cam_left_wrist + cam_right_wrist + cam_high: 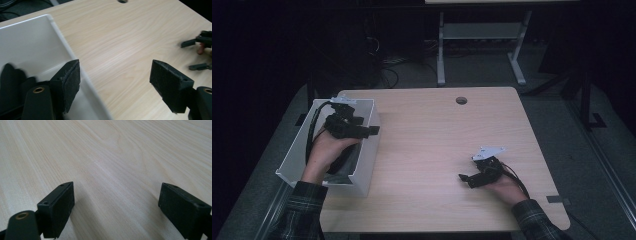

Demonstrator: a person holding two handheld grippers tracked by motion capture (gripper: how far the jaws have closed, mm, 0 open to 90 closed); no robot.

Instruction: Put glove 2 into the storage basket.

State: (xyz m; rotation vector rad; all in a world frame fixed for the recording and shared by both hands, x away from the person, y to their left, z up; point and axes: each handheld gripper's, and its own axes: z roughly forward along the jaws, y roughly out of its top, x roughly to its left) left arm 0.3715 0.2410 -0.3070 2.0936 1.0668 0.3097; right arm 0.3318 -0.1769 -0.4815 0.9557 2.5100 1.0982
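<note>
Left gripper (371,131) is up over the white bin (366,165) at the table's left edge, w/ the person's left hand (326,152) partly inside the bin. Jaws stand wide apart, nothing between them. In the left gripper view one pad (67,83) hangs over the bin's inside and the other over bare wood, so the rim runs right btwn them. There's something dark down in the bin's lower left corner there, too blurry to tell what it is.

Right gripper (467,179) sits low on the wooden table (427,135) near the front right, well apart from the bin, pointing left across the top. Its jaws are spread wide too — the right gripper view has just wood grain btwn the two pads (58,208), nothing clamped. Right hand (504,189) rests by the table edge, plaid sleeve (534,220) behind it.

A round cable hole (461,100) sits near the far edge of the table.
</note>
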